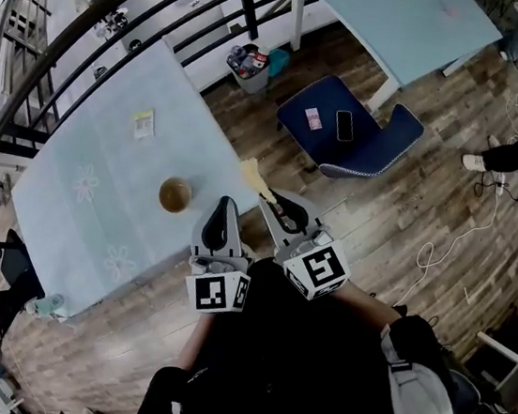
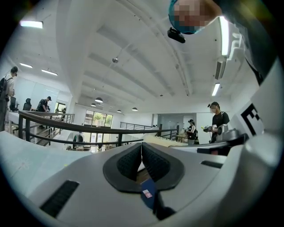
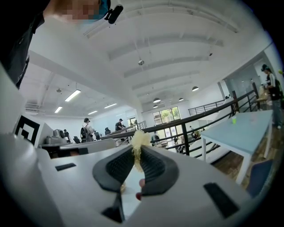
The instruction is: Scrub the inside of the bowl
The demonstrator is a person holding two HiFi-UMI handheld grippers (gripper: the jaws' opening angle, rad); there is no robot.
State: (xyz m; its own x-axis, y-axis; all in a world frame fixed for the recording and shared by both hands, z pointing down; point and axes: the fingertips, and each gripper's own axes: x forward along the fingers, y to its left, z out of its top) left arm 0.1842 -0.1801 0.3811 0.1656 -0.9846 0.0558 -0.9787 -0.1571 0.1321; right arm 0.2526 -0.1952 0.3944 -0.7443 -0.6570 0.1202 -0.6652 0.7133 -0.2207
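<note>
Head view, one bowl [image 1: 174, 195], left gripper [image 1: 224, 208] jaws together, empty, right gripper [image 1: 268, 199] clamping one scrubber [image 1: 250, 170]

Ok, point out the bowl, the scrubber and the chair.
bowl [image 1: 174, 196], head view, its brown inside.
scrubber [image 1: 251, 172], head view, its pale yellow head.
chair [image 1: 366, 149], head view, bare blue seat.

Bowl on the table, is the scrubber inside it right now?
No, the scrubber sits in the right gripper, clear of the bowl in the head view.
</note>
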